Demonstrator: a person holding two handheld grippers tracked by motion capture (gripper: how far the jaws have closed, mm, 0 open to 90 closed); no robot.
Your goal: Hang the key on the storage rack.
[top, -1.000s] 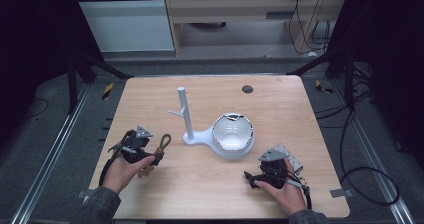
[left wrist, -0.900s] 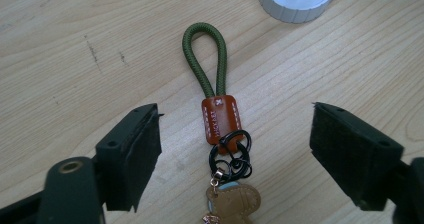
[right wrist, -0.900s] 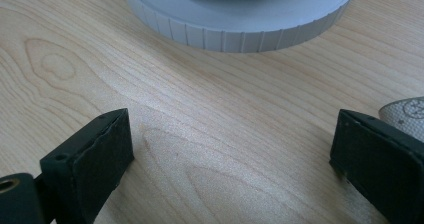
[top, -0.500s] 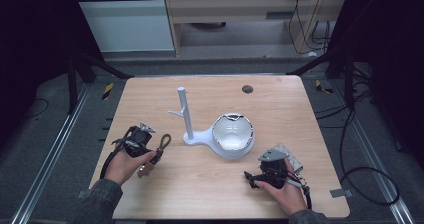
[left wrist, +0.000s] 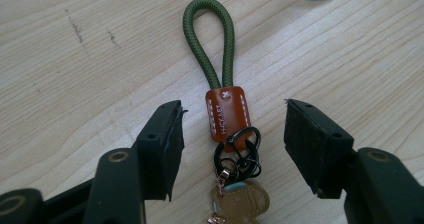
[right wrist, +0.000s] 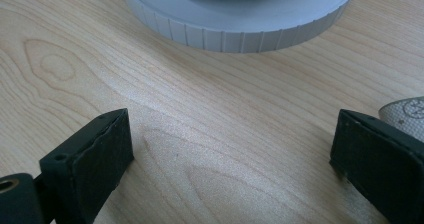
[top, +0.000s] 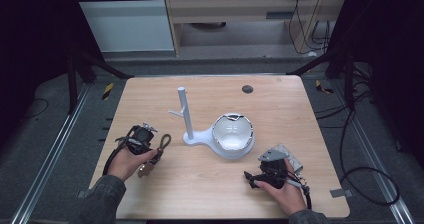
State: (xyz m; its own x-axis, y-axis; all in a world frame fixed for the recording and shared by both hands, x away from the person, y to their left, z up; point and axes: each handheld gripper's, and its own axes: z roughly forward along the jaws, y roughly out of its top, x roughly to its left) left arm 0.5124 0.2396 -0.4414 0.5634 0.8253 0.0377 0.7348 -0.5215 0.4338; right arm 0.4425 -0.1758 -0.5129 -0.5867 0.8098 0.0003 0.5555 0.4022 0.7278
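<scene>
The brown leather tab (left wrist: 225,112) of the keychain bears stamped letters, too small to read.

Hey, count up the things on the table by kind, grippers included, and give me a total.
Hand-held grippers: 2, left hand-held gripper and right hand-held gripper
Keychains: 1, green cord keychain
Stands: 1, white peg stand with dish
Round dark spots in the tabletop: 1, dark spot
Total: 5

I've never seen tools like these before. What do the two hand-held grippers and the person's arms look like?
Each hand holds a black gripper with two blocky, flat-faced black jaws. The left gripper shows small round holes in its jaw mounts, and a black cable loops back from it. The right gripper carries a grey three-cornered plate on top. The person wears dark grey long sleeves.
</scene>
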